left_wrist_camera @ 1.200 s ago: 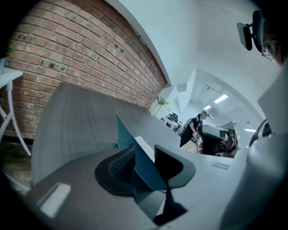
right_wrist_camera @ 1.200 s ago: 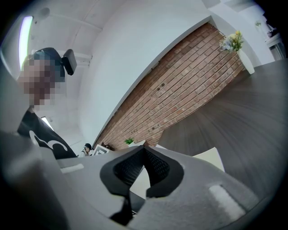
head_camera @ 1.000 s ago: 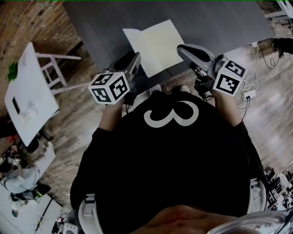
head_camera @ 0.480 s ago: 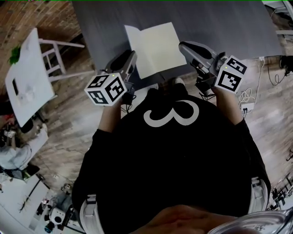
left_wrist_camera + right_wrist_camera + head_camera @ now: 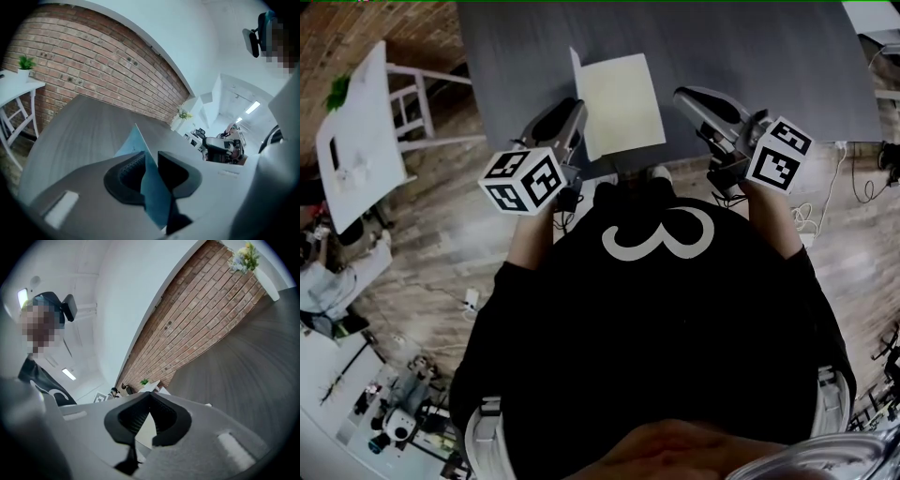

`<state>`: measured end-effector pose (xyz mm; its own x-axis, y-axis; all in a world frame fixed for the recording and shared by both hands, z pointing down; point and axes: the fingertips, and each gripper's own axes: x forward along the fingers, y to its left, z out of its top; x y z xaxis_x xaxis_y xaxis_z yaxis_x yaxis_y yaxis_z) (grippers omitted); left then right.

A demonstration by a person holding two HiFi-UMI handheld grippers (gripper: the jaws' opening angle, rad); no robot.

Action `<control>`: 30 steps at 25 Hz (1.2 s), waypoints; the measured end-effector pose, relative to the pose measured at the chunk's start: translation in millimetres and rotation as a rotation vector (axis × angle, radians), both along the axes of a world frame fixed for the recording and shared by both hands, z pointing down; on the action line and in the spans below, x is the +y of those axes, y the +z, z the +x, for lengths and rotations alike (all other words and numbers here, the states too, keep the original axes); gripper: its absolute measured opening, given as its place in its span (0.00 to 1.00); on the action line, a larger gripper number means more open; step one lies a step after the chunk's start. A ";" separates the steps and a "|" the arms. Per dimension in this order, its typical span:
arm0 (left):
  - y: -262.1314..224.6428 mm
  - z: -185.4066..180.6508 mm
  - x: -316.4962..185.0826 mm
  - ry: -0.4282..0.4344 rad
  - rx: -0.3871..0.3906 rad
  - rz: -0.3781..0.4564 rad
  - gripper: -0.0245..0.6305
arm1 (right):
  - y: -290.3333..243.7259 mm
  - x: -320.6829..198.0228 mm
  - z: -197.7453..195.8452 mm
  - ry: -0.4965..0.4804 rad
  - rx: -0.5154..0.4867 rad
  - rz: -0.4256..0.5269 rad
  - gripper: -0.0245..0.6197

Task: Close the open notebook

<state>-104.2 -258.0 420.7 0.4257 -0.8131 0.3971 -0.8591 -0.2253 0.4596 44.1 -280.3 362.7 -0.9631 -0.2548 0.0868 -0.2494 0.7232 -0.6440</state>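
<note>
1. Your left gripper (image 5: 151,164) has just been closing its jaws and now pinches the left cover (image 5: 154,199) of the notebook (image 5: 623,98), which stands nearly upright. You hold only a thin edge, so I judge that a fast swing makes the sheet slip out or crease.
2. Your right gripper (image 5: 150,398) is pressed together and empty, just beside the notebook's right edge. It could block the cover coming over, and nothing pins the book down.
3. The notebook sits at the near edge of the table (image 5: 750,47), left of its middle. A sideways pull may slide it along or off that edge.
4. The pads (image 5: 132,168) are black ribbed rubber in grey shells. The cover is thin, bluish, bendable card, the pages (image 5: 628,84) are flat pale cream, and the table is matte dark grey with fine grain.
</note>
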 end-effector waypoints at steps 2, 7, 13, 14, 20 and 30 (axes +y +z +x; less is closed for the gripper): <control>1.5 6.6 -4.1 -0.006 0.002 -0.003 0.19 | 2.4 -3.3 6.0 -0.009 0.002 -0.004 0.04; 5.4 32.0 -10.8 -0.017 -0.006 0.002 0.18 | 7.2 -8.1 31.1 -0.023 0.016 -0.004 0.04; 18.7 58.6 -21.7 -0.022 0.008 -0.013 0.18 | 15.7 -17.7 57.5 -0.026 0.037 -0.015 0.04; 21.7 63.0 -23.8 -0.022 0.011 -0.017 0.19 | 17.4 -19.4 61.0 -0.027 0.038 -0.019 0.04; 38.9 83.8 -31.8 -0.016 -0.006 -0.036 0.19 | 26.4 -25.6 73.9 -0.032 0.049 -0.032 0.04; 79.3 111.7 -43.9 0.036 -0.076 -0.101 0.21 | 41.3 -29.1 87.9 -0.025 0.079 -0.066 0.04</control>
